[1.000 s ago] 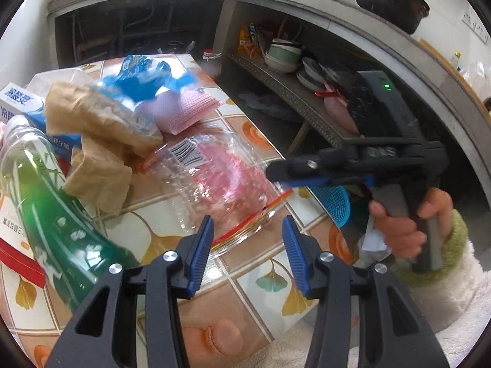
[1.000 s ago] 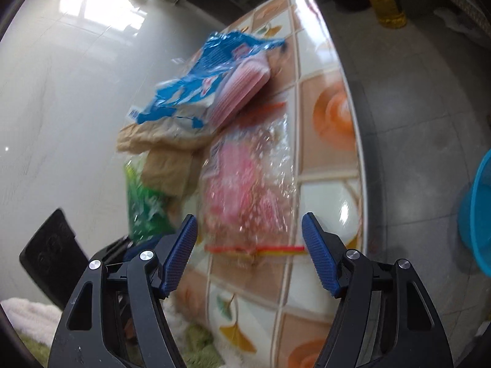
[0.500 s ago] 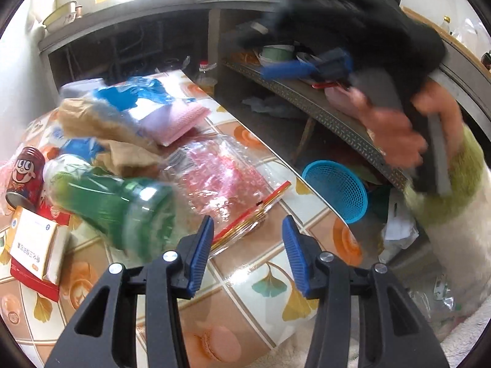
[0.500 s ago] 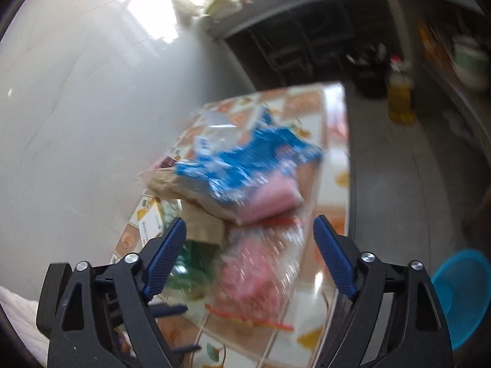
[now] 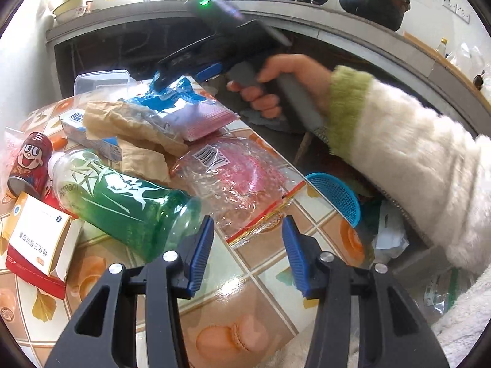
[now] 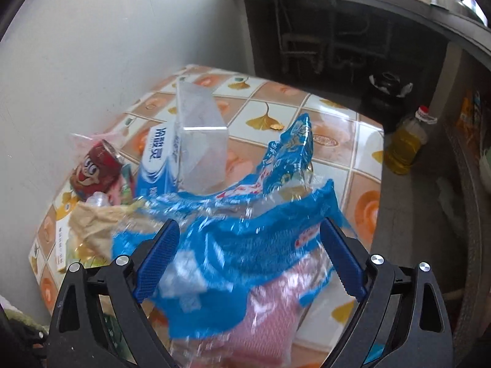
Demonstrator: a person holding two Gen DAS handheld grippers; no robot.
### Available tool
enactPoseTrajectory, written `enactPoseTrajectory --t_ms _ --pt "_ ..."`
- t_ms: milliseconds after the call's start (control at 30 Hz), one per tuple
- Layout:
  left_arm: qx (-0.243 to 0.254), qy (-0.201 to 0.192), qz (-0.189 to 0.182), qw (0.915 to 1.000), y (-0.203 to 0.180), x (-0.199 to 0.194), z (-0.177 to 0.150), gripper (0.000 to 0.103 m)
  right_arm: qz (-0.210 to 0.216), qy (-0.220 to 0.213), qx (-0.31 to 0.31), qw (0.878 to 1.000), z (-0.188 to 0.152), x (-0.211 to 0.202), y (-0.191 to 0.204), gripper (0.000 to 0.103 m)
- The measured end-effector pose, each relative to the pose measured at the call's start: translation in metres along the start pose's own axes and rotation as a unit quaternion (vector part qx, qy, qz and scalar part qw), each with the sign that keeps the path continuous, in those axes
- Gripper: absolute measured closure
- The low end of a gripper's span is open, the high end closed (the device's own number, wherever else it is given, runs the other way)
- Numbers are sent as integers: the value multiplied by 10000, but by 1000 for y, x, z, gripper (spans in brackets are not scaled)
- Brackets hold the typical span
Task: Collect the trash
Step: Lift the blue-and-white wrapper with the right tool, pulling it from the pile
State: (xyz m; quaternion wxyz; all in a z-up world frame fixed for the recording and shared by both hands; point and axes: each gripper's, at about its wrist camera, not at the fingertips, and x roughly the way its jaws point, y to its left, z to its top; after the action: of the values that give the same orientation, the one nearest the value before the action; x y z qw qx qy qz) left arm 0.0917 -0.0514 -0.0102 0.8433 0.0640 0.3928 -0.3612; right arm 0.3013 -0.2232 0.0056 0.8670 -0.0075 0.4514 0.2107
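One blue wrapper (image 6: 245, 245) around pink cloth (image 6: 264, 322)

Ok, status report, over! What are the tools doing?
Right tool wide open over the blue wrapper, not gripping. Left tool open, empty. Green bottle beside it.

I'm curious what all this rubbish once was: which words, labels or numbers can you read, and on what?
"stream": on the green bottle, start cut off.
Blue box: Chinese characters, blurred.
White-red carton: upside-down print, unreadable.
Clear pink bag: barcode, digits too small.
Blue wrapper: print blurred.
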Motion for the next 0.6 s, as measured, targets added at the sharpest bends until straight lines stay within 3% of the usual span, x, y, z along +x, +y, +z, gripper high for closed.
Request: enactPoseTrajectory --t_ms 100,233,333,400,467,600 --pt "-6 -42 -123 9999 -2 -2 0 58 60 174 107 9998 10 15 -3 16" --pt "22 -89 -270 9996 -3 -4 -3 58 -94 331 102 9994 16 28 1 37" --pt "56 -116 -302 9995 -6 -6 -6 58 -232 327 152 9991 15 28 2 59" --pt "43 -134 -309 9994 -7 -9 -9 58 -267 237 255 9990 16 24 1 69" --pt "25 -160 -292 9994 -5 -11 -10 58 -308 102 374 9988 16 15 0 85" --pt "-23 -248 -226 9994 -4 -19 -13 58 -289 -380 771 9959 15 -15 -9 93"
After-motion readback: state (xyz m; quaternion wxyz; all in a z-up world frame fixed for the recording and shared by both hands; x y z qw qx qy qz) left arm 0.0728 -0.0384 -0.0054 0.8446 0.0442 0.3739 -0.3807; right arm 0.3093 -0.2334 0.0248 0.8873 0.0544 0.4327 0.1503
